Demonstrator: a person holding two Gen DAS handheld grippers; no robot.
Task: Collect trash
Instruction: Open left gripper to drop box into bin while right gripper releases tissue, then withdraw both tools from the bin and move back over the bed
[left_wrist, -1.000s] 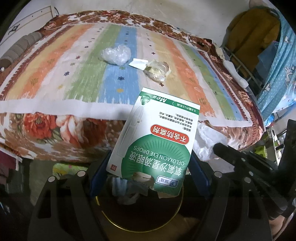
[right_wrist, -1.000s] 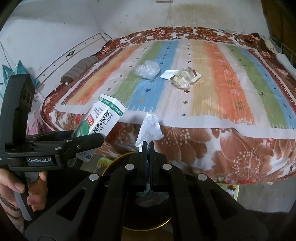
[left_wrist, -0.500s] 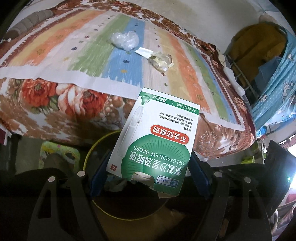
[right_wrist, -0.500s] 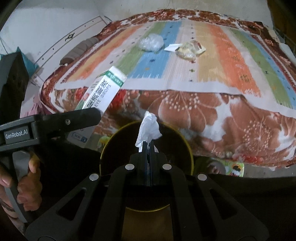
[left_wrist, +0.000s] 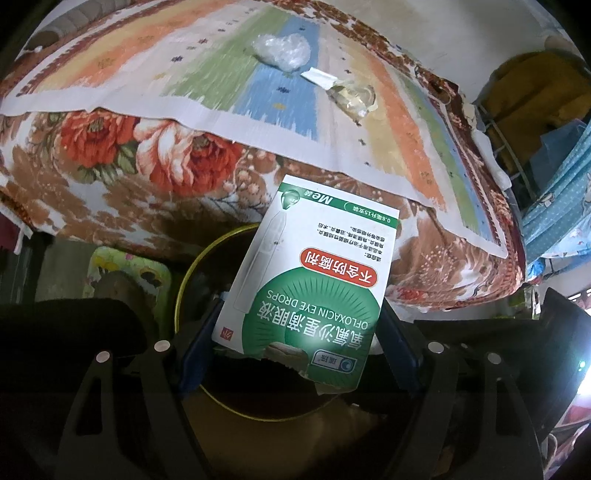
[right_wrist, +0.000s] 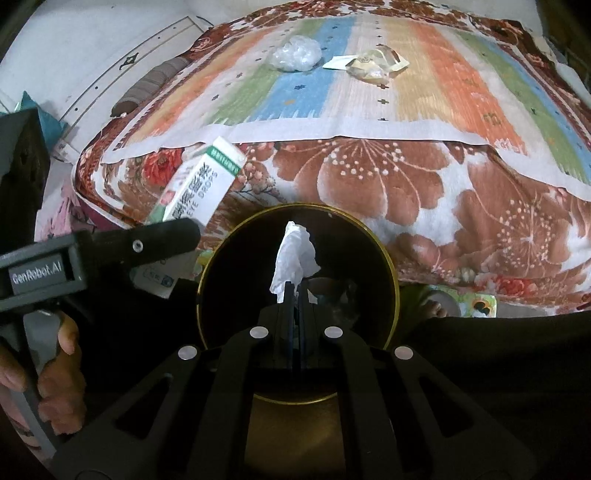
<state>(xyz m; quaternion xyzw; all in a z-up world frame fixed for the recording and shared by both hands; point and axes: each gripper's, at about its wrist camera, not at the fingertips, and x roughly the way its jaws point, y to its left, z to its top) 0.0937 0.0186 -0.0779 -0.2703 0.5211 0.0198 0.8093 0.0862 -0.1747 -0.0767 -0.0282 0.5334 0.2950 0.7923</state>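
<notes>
Now the left tool (left_wrist: 299, 339) clamps the eye-drops box (left_wrist: 314, 273), the right tool (right_wrist: 294, 295) pinches the tissue (right_wrist: 293, 254) above the bin (right_wrist: 384, 258)

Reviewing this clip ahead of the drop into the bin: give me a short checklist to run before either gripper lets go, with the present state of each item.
1. Left gripper grips the eye drops box: ok.
2. Right gripper is shut on the white tissue: ok.
3. Tissue hangs over the mouth of the bin: ok.
4. Box is fully over the bin: cannot tell; its lower end overlaps the gold rim.
5. Bin has room left: cannot tell, the inside is dark.
6. Bed cleared: not ok; the plastic wad and clear wrapper remain.
</notes>
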